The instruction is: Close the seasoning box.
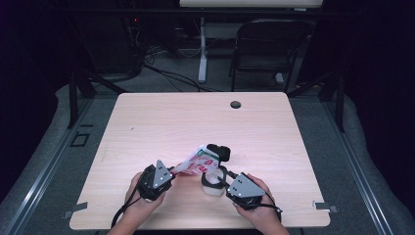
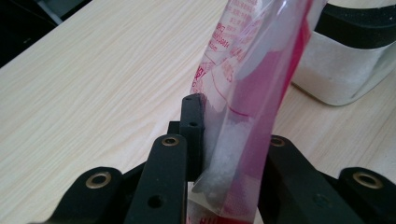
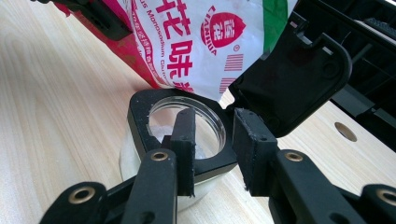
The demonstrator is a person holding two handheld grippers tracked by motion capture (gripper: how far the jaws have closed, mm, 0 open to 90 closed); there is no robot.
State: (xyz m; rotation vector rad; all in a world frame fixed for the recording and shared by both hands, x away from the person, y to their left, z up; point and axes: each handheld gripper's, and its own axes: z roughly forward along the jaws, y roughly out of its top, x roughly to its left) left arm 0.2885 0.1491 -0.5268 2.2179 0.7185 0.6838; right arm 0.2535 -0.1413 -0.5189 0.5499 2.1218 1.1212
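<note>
A red and white printed bag of white granules hangs tilted over a clear jar near the table's front middle. My left gripper is shut on the bag's lower end, with granules showing between the jaws. The jar has a black collar, and its flip lid stands open. My right gripper is shut on that collar, one finger inside the mouth and the other outside. The bag's mouth sits just above the jar opening. White granules lie in the jar.
The light wooden table has a round cable hole at the back. A dark chair stands beyond the far edge. Metal brackets sit at the front corners. Both hands rest near the front edge.
</note>
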